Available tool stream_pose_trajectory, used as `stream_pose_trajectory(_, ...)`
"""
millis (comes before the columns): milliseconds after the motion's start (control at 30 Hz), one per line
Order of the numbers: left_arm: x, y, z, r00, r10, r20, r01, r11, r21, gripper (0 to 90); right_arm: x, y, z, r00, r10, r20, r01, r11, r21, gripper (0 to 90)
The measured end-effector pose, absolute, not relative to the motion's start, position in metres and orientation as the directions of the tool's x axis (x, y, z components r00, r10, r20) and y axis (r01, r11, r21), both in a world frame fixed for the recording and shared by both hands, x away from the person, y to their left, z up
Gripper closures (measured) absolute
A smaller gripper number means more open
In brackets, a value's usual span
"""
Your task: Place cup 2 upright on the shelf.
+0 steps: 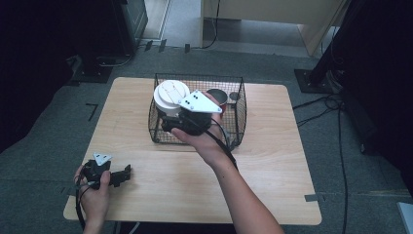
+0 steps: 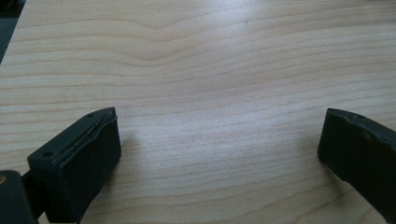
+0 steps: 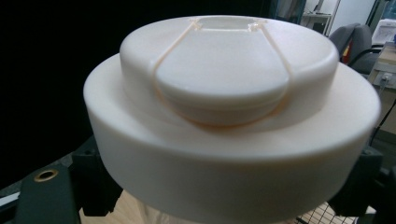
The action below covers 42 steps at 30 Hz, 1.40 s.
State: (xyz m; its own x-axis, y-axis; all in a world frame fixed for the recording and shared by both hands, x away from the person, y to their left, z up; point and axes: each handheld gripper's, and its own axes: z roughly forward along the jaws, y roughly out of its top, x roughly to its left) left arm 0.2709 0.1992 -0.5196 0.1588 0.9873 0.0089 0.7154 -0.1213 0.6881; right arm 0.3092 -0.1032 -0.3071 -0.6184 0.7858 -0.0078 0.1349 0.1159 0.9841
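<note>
Two forearms enter from the bottom of the high view, one handheld gripper in each hand. Left gripper low at the near left corner of the wooden table, jaws spread wide, nothing between them; in the left gripper view, bare wood grain between two black jaws set well apart. Right gripper raised over the near left part of one black wire basket, which stands on the far middle of the table. Pinched between its jaws: one white lidded container, held just above the basket's rim, lid uppermost with a raised round centre. Close up in the right gripper view, the same white container with a black jaw pressed against each side and a faint tab outline moulded into the lid. Inside the basket, to the right of the hand, one dark round cup with a red rim, partly hidden. Count: two grippers, one basket, one white container, one cup.
</note>
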Motion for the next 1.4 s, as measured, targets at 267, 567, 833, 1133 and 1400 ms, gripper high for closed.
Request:
stream_pose_trajectory(267,0.271,0.199,-0.52,0.158,0.987,0.009,0.715,-0.121,0.689,0.1,0.322,-0.102,-0.303,-0.597,0.802,-0.025,0.123,0.122,0.985,16.2)
stream_pose_trajectory(567,0.271,0.199,-0.52,0.159,0.987,0.009,0.715,-0.121,0.688,0.1,0.345,-0.104,-0.308,-0.578,0.816,0.007,0.154,0.101,0.983,16.2)
stream_pose_trajectory(833,0.271,0.199,-0.52,0.16,0.987,0.01,0.715,-0.122,0.688,0.1,0.36,-0.101,-0.312,-0.568,0.823,0.015,0.16,0.093,0.983,16.2)
stream_pose_trajectory(1133,0.271,0.199,-0.52,0.158,0.987,0.009,0.715,-0.121,0.689,0.1,0.378,-0.097,-0.33,-0.543,0.84,-0.001,0.186,0.122,0.975,16.2)
stream_pose_trajectory(1400,0.271,0.199,-0.52,0.158,0.987,0.009,0.715,-0.121,0.689,0.1,0.397,-0.089,-0.349,-0.522,0.853,0.003,0.231,0.138,0.963,16.2)
